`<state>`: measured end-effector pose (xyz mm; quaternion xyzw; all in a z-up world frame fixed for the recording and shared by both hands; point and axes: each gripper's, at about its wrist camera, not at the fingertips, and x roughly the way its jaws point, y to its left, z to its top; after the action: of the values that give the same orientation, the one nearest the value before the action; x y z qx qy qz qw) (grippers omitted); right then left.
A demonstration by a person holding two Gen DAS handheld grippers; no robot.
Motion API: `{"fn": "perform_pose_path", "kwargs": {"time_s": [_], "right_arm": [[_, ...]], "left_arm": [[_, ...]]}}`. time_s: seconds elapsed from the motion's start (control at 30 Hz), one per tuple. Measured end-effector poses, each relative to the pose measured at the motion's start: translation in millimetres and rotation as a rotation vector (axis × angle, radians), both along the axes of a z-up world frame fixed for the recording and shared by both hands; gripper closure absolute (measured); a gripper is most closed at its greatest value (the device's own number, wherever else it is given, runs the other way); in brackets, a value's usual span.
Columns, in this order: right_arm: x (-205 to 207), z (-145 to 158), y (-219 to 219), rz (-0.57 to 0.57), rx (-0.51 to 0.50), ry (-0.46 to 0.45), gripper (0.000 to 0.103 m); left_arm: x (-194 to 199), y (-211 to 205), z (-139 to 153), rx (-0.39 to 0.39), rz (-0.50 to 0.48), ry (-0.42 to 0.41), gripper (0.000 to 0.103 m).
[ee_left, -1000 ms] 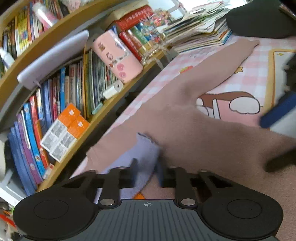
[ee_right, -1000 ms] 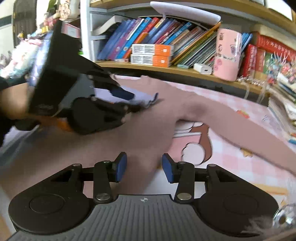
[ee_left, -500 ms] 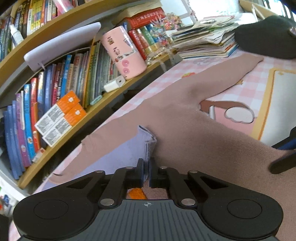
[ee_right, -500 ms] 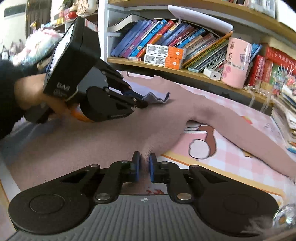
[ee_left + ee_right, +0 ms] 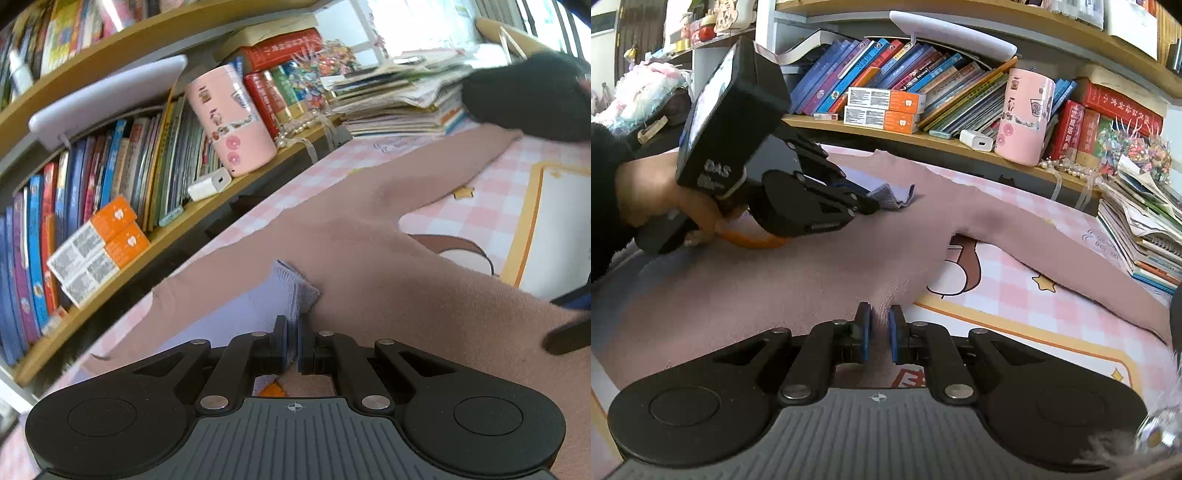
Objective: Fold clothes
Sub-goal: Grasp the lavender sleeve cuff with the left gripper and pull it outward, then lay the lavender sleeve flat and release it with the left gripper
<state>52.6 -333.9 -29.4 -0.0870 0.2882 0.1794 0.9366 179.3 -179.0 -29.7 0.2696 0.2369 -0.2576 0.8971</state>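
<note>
A dusty-pink sweater (image 5: 388,280) lies spread on the pink checked table mat (image 5: 487,206), one sleeve (image 5: 1052,254) stretched toward the book pile. Its lavender ribbed collar (image 5: 291,291) stands up between the pads of my left gripper (image 5: 292,343), which is shut on it. In the right wrist view the same left gripper (image 5: 864,203) pinches the collar (image 5: 894,195). My right gripper (image 5: 879,332) is shut on the sweater's side edge (image 5: 886,295) below the armpit.
A wooden bookshelf (image 5: 923,136) runs along the back with books, orange boxes (image 5: 882,109), a white charger (image 5: 977,140) and a pink tumbler (image 5: 1023,114). A stack of books and papers (image 5: 1137,229) sits at the right. A dark sleeved arm (image 5: 528,99) is by the sleeve end.
Both grippers closed: the left onto the lavender collar, the right onto the sweater's side edge. The collar now stands lifted slightly.
</note>
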Motion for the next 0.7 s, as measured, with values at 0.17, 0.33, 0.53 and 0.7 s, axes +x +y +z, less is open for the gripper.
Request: {"fn": "perform_pose_path", "kwargs": {"time_s": [0.17,0.33,0.53,0.7], "right_arm": [[0,0,0,-0.002,-0.007,-0.001,0.090],[-1,0,5,-0.004,-0.042,-0.017,0.089],[-1,0,5,-0.004,-0.049,-0.017,0.089],[-1,0,7,-0.004,-0.062,-0.023,0.089]], "left_arm": [[-4,55,49,-0.253,0.099,-0.011,0.100],[-27,144,102,-0.413,0.229,-0.083,0.100],[-64,274,132,-0.369,0.541,-0.234,0.100],[-82,359,122,-0.233,0.778,-0.270,0.100]]}}
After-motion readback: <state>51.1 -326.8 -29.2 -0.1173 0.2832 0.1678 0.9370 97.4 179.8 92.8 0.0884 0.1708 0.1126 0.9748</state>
